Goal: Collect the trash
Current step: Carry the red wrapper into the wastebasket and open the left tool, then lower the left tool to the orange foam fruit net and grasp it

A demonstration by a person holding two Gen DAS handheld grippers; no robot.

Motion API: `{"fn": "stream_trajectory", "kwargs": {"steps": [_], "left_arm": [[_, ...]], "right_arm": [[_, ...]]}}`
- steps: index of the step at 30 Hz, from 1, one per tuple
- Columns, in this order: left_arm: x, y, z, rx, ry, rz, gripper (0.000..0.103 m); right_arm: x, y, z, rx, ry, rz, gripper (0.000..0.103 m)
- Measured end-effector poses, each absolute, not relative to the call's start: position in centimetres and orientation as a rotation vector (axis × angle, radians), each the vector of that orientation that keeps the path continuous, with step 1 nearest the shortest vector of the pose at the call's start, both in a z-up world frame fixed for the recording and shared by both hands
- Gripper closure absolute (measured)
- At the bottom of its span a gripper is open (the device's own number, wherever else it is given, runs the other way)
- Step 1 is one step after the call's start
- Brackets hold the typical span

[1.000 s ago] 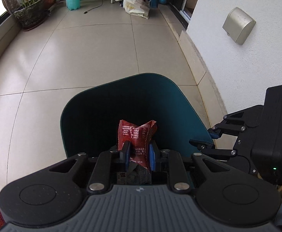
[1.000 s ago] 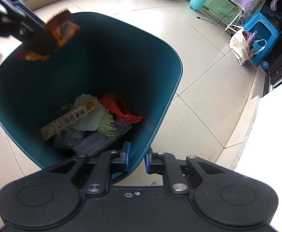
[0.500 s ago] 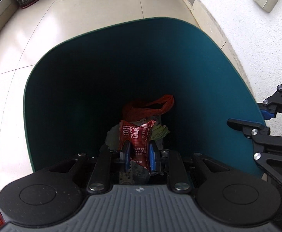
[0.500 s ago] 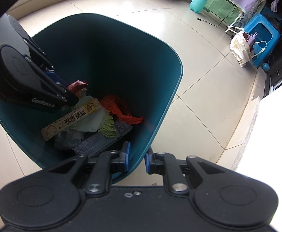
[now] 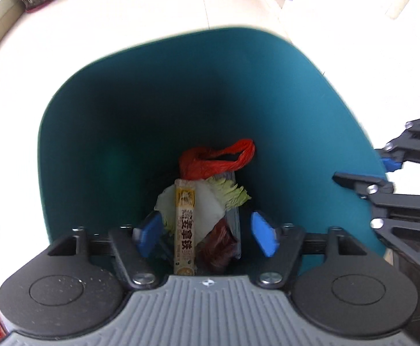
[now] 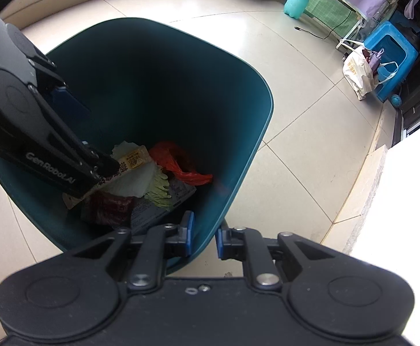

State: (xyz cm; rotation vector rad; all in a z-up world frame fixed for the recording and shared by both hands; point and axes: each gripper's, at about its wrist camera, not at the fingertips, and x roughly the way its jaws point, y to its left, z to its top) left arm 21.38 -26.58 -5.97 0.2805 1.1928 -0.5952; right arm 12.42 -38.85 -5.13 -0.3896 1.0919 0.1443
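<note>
Left gripper (image 5: 207,235), low centre of its own view and at the left edge of the right wrist view, hangs inside the teal bin (image 5: 94,132) with jaws spread wide and nothing between them. On the bin floor lie a dark red wrapper (image 5: 218,248), a long yellow packet (image 5: 184,230), a pale cabbage leaf (image 5: 210,204) and a red plastic bag (image 5: 215,161). Right gripper (image 6: 204,238), bottom centre of its view, is clamped on the bin's near wall (image 6: 210,225), one pad inside and one outside.

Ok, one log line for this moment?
left tool: open, inside bin | wrapper: dropped on trash | right tool: shut on bin rim
</note>
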Motion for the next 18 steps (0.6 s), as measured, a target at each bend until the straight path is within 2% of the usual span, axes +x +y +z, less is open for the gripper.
{"fn": "stream_trajectory", "kwargs": {"steps": [11,18], "left_arm": [[18.0,-21.1,1.0,0.2,1.103,-0.571,0.034],[15.3,-15.7,3.6,0.187,1.063,-0.451,0.034]], "right_arm": [[12.7,-38.1,-5.3,-0.416,1.11,0.122,0.089],[13.0,-37.8,-5.5,-0.428,1.125,0.12,0.089]]}}
